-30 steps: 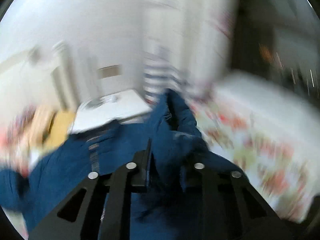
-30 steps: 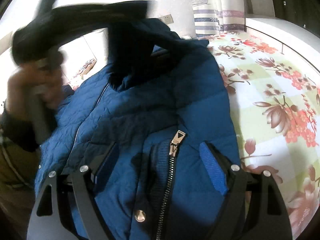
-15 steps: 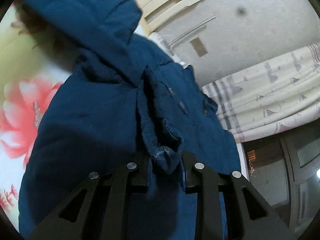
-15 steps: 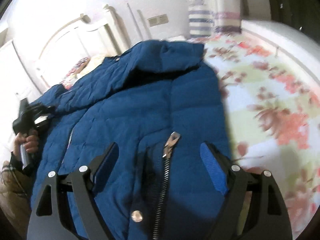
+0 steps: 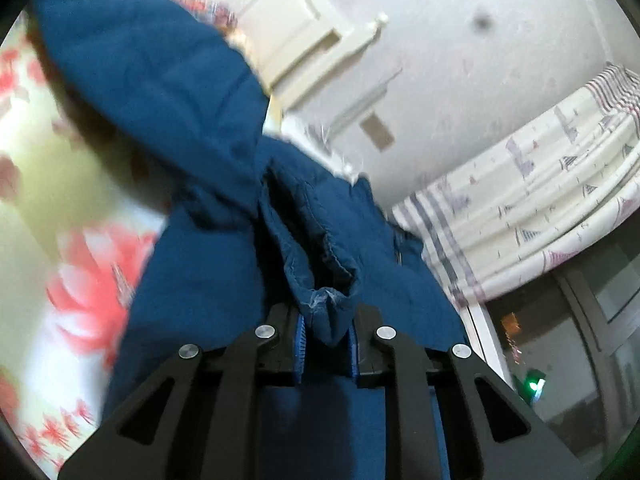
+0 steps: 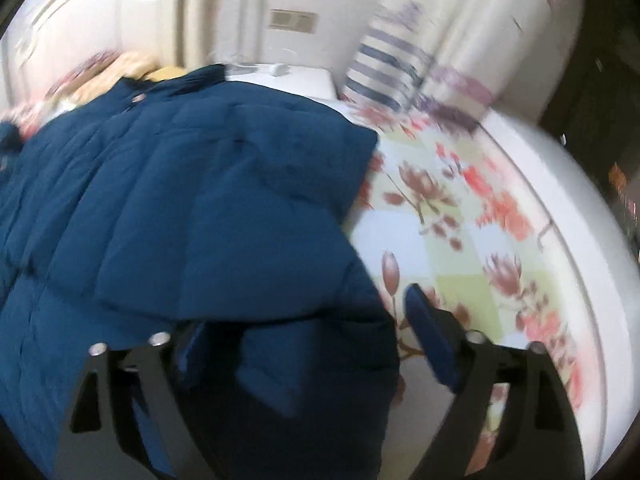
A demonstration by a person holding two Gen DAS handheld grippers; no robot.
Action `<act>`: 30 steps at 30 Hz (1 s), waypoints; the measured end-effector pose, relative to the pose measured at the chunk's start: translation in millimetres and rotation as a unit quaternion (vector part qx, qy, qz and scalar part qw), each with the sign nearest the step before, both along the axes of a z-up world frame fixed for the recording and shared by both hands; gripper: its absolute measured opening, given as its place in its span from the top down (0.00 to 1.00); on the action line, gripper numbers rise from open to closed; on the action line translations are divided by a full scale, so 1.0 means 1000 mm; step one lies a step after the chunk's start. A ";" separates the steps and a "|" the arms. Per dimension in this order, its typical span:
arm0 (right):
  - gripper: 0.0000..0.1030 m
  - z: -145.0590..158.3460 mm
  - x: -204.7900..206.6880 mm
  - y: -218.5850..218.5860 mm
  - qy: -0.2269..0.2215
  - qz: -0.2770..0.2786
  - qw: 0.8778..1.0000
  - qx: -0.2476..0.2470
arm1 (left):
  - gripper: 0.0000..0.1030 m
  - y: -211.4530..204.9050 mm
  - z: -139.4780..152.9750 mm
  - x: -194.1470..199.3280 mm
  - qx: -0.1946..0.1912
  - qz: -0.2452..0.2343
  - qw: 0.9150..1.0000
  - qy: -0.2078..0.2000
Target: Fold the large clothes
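Right tongs (image 6: 308, 344) shifted to jacket (image 6: 180, 208) edge; zipper gone from view.

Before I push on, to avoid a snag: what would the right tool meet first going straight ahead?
Probably the blue jacket: the open right tool already straddles its edge; depth is unclear.

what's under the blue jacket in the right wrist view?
The floral bedsheet shows to the right of the blue jacket and runs under its edge. Whatever else lies beneath is covered. The right tool is open over the jacket's hem.
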State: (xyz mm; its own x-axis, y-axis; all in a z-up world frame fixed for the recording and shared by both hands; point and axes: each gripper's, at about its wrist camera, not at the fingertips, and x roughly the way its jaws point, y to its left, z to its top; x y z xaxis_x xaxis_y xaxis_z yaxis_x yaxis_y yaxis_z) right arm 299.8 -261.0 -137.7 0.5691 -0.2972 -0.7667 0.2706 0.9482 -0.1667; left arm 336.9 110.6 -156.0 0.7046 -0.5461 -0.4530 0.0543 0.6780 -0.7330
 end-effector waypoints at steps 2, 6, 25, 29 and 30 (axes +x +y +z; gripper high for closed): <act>0.07 -0.002 -0.005 -0.012 -0.006 -0.009 1.000 0.027 | 0.82 -0.002 0.001 0.001 0.001 -0.008 1.000 0.004; 0.08 0.009 -0.022 -0.024 -0.009 -0.044 0.997 0.064 | 0.82 -0.013 0.007 0.000 0.031 -0.021 0.999 -0.003; 0.17 0.001 0.023 0.035 -0.013 0.058 0.997 0.053 | 0.72 -0.007 0.086 -0.065 0.132 0.145 0.964 -0.181; 0.17 0.001 0.019 0.031 -0.017 0.058 0.996 0.062 | 0.04 -0.043 0.090 -0.016 0.210 0.056 0.967 -0.132; 0.17 0.001 0.018 0.030 -0.018 0.058 0.996 0.065 | 0.04 -0.046 0.082 -0.004 0.213 0.047 0.969 -0.118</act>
